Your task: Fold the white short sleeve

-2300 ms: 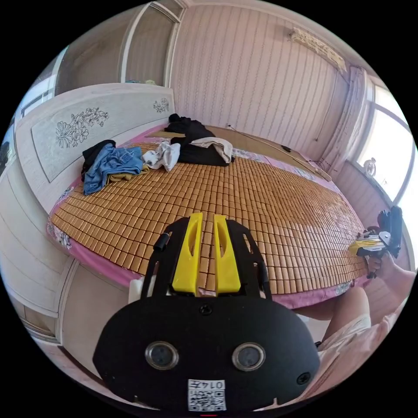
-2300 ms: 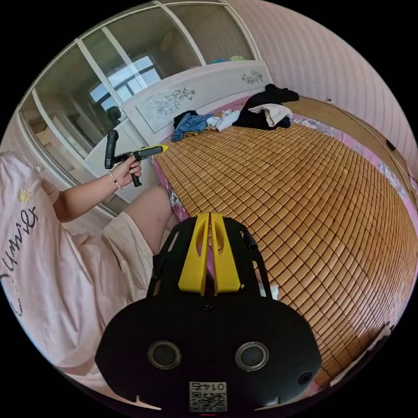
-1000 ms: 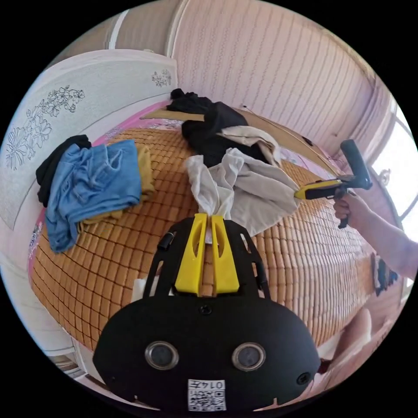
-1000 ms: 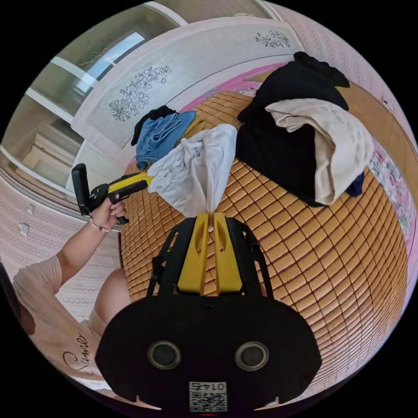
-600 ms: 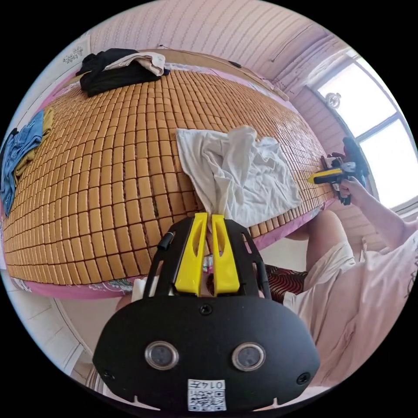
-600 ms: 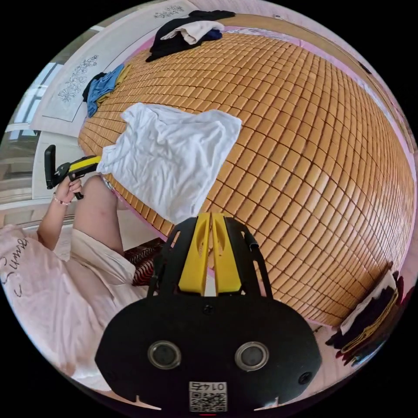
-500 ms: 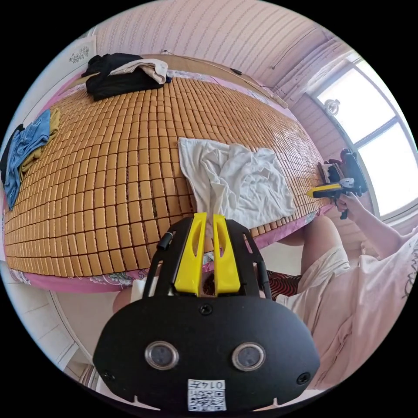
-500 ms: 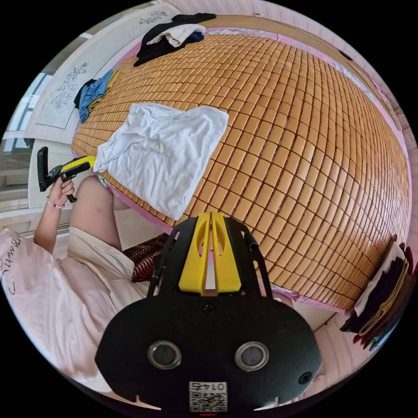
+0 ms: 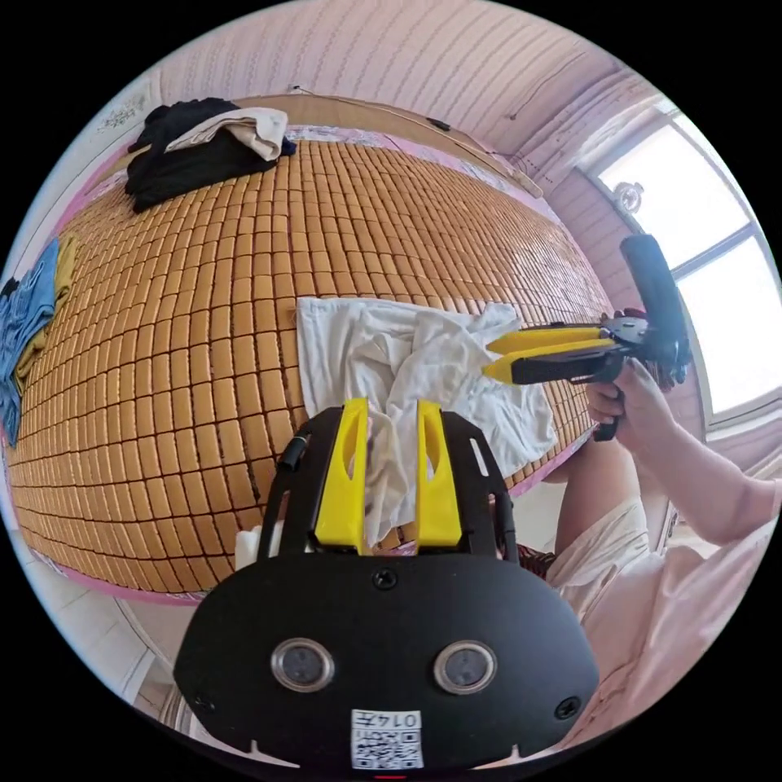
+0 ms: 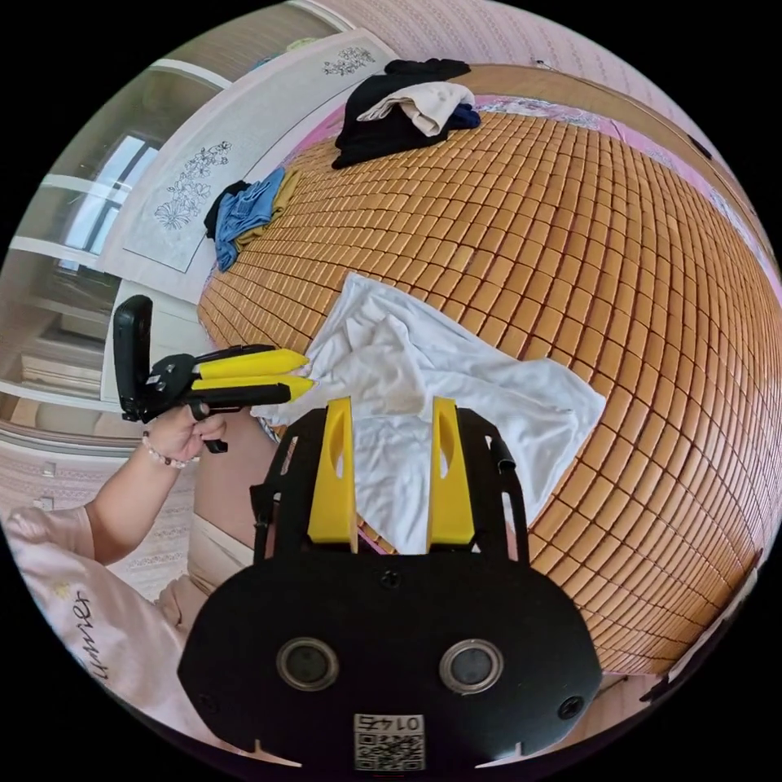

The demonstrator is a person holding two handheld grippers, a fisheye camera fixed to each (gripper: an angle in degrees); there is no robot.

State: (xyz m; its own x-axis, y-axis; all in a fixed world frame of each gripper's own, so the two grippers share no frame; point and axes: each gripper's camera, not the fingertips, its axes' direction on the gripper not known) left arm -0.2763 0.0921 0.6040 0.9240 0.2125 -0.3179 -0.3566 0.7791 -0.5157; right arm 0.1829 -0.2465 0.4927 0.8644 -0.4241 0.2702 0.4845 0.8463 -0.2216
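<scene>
Now spread loosely on the woven bamboo bed mat [image 9: 244, 269], near its front edge and toward the front corner: the rumpled white short-sleeve shirt [image 9: 407, 375], creased and bunched through the middle, one part drooping over the mat's front edge. Seen again in the right gripper view [image 10: 456, 399], lying flat but wrinkled, with a raised fold near its centre.

Left gripper [image 9: 388, 407] released, yellow jaws standing apart, white cloth visible in the gap between them; whether touching the cloth, cannot tell. Same gripper in the right gripper view [image 10: 297, 375], jaws parted a little, tips at the shirt's edge, held by a hand [image 10: 183, 432].

Right gripper [image 10: 391, 403] likewise released, jaws wide, poised over the shirt. Seen from the left gripper view [image 9: 495, 357], jaws slightly apart, tips over the shirt's far side, gripped by a hand [image 9: 631, 403].

Well apart, at the far corner by the headboard [image 10: 204, 187]: a heap of black and beige clothes [image 9: 204, 142]. At the head edge: a crumpled pile of blue denim and mustard cloth [image 10: 248, 208].
</scene>
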